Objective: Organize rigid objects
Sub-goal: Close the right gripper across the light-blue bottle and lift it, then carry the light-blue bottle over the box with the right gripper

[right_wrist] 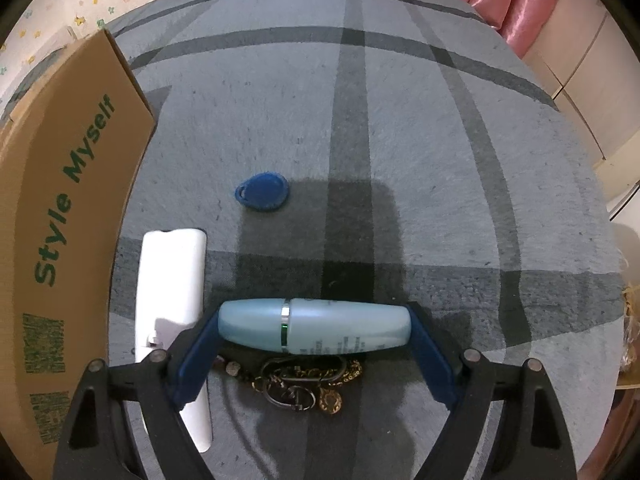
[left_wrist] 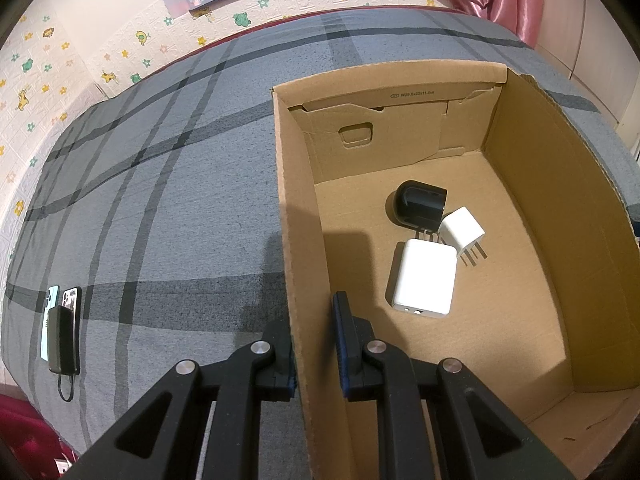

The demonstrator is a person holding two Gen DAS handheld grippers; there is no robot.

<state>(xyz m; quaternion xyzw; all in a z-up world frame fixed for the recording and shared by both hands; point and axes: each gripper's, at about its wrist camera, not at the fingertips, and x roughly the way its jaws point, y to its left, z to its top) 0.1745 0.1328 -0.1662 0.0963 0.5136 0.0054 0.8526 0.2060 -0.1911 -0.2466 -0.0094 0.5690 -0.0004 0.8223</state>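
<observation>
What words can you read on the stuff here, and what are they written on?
"Style Myself": green letters on the outside of the cardboard box.
"W29.5x22x11.5x4", roughly: small print on the box's inner flap, partly blurred.
Pale blue bottle: dark print, too small to read.
Green blocks low on the box: blurred, unreadable.

Both views are bright and evenly lit from above, sharp at centre. Soft dark shadows fall ahead of the tongs onto the bed [right_wrist: 400,140] and box [left_wrist: 540,200]. Fisheye bending curves the edges; corners go black.
</observation>
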